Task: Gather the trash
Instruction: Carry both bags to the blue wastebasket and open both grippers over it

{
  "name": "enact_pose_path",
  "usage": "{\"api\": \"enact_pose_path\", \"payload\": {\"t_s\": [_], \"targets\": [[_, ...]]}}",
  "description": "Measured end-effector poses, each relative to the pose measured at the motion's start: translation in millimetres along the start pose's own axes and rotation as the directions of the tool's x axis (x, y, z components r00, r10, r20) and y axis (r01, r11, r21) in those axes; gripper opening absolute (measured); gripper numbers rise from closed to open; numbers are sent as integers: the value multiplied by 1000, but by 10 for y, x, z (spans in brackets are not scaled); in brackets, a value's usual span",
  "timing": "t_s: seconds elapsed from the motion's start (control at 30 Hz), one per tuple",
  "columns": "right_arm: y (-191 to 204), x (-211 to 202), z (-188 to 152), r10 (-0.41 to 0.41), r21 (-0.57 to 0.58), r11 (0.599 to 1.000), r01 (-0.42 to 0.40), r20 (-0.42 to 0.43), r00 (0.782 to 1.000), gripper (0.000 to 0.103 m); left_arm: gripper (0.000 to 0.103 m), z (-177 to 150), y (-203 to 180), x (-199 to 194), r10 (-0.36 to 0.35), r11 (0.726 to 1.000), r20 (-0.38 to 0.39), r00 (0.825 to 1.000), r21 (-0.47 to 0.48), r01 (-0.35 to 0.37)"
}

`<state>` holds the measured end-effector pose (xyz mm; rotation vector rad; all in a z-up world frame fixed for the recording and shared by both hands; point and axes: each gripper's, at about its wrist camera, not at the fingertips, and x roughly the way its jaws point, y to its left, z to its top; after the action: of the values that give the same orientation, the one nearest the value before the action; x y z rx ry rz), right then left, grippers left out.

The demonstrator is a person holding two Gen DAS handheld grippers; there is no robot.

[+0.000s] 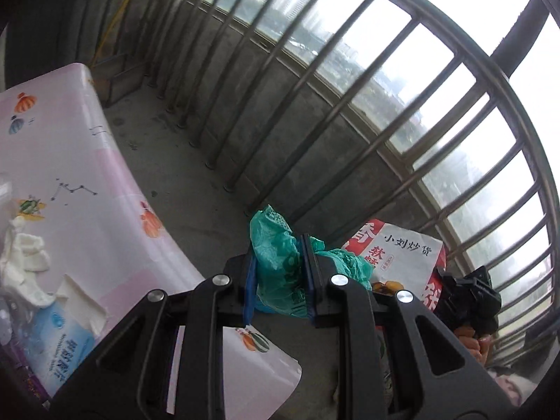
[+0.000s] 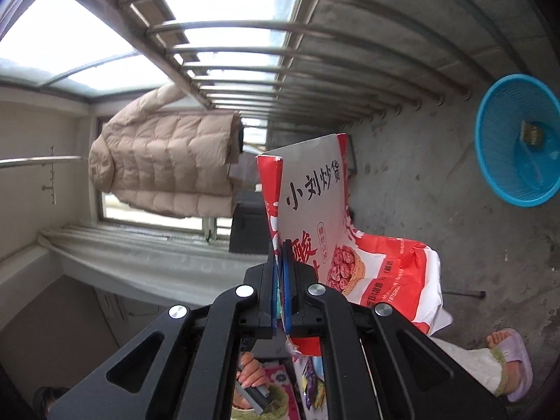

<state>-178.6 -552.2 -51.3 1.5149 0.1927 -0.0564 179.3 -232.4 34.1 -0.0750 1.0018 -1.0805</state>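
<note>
Right gripper (image 2: 280, 280), lower centre, pinches the edge of a red-and-white paper bag (image 2: 315, 203) held at frame centre. Left gripper (image 1: 278, 273), lower centre, clamps crumpled green plastic (image 1: 276, 259). Blue basket (image 2: 490, 161), upper right.

I am on the balcony of a home. A metal railing (image 1: 402, 112) runs along the bare concrete floor (image 2: 437, 245), a beige padded coat (image 2: 164, 164) hangs near a window (image 2: 147, 213), and I see a slipper (image 2: 514, 360).
</note>
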Motion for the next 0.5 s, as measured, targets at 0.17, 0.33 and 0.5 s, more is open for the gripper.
{"api": "enact_pose_path", "payload": {"t_s": [0.17, 0.33, 0.5], "targets": [[-547, -97, 296, -105, 91, 991, 95, 103, 989, 3, 20, -106, -614, 1000, 82, 984, -152, 985, 168, -56], [-1049, 20, 610, -235, 183, 961, 206, 156, 959, 3, 21, -210, -849, 1976, 163, 964, -268, 950, 250, -95], [-1300, 218, 889, -365, 186, 925, 332, 186, 912, 3, 21, -274, -904, 2783, 222, 950, -346, 912, 288, -122]]}}
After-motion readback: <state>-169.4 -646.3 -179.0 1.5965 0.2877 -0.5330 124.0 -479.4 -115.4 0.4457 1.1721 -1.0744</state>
